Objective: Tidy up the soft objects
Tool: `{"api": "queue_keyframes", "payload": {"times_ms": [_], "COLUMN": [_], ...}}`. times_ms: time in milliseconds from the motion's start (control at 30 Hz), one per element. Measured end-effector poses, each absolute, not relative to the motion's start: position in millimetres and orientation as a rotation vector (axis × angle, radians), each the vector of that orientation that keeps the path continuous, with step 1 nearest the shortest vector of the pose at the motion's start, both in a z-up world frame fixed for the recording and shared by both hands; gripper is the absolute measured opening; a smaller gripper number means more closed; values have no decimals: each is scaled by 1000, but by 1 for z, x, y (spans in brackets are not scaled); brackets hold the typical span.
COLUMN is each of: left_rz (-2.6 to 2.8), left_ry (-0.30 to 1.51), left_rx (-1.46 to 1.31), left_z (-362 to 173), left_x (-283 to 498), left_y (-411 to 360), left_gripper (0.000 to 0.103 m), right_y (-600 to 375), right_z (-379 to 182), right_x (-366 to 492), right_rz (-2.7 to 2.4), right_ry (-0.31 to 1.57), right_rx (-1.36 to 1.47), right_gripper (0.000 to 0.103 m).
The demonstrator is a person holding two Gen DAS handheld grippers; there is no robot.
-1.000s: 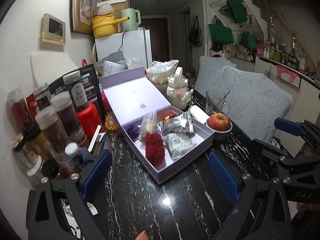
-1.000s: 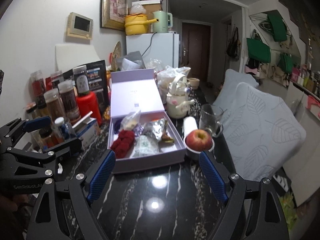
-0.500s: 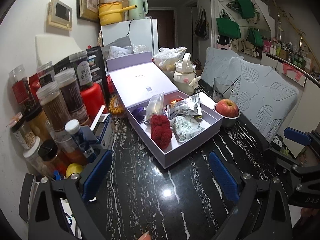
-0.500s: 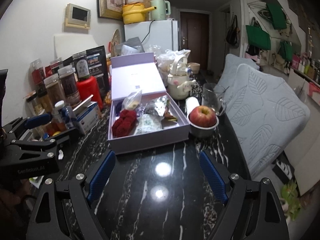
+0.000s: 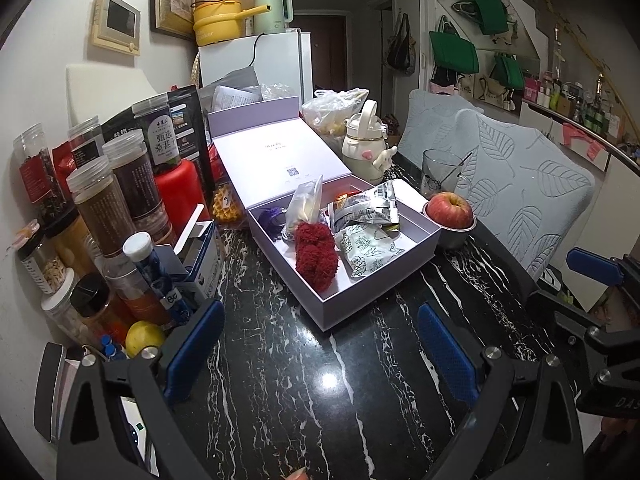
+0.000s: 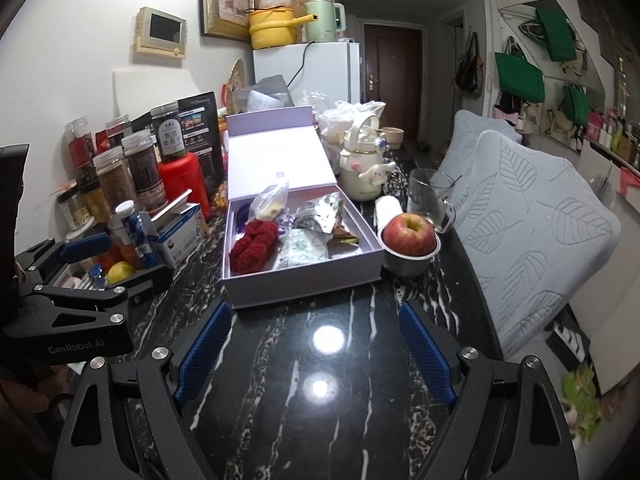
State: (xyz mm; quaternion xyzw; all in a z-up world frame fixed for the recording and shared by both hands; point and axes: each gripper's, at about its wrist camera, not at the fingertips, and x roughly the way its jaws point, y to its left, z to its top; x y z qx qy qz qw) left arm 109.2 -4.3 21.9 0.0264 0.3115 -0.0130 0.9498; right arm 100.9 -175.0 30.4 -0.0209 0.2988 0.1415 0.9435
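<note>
Both claws have pulled back and up, so you see more bare black surface now. Your left claw is wide apart and holds nothing. Your right claw is wide apart too, and empty. The soft red fuzzy bundle lies in the lilac box at 12 o'clock, beside the snack bags. You are likely lining up for a grab.
</note>
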Motion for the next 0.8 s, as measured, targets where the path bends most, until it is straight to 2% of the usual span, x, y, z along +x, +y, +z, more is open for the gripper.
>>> {"api": "queue_keyframes", "payload": {"times_ms": [800], "left_rz": [-56], "left_ry": [630], "left_rx": [72], "left_z": [26], "left_x": [103], "left_y": [-12], "left_gripper": [99], "right_y": [-180], "right_z": [31], "right_x": [97], "right_rz": [272], "right_ry": [607], "right_rx": [-38], "right_gripper": [87]}}
